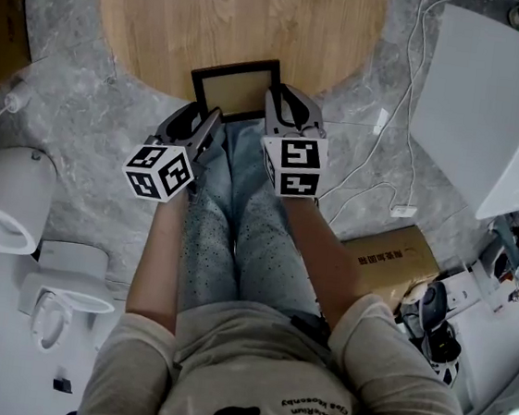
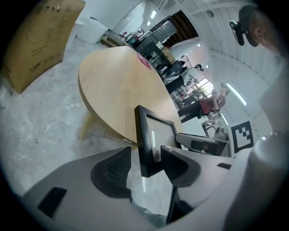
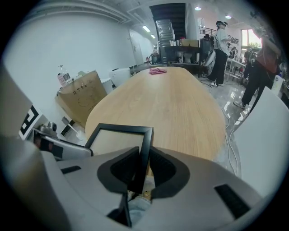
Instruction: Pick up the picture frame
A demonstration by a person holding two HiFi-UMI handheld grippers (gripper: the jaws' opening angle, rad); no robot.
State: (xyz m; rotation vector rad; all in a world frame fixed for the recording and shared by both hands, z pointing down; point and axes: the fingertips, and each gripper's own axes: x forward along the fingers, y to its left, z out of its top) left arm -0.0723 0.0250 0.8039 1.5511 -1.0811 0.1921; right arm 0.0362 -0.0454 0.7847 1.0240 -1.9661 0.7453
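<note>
Picture frame point(image 1: 236, 82), black-edged, at the near rim of the round wooden surface point(image 1: 235, 13). Right claw point(image 3: 143, 164) is clamped on the frame's right side bar. Left claw point(image 2: 146, 166) stands spread apart around the left side bar, its pads not pressing. Print on the cardboard box point(image 1: 391, 260) is too small to read.

No legible text or labels.
</note>
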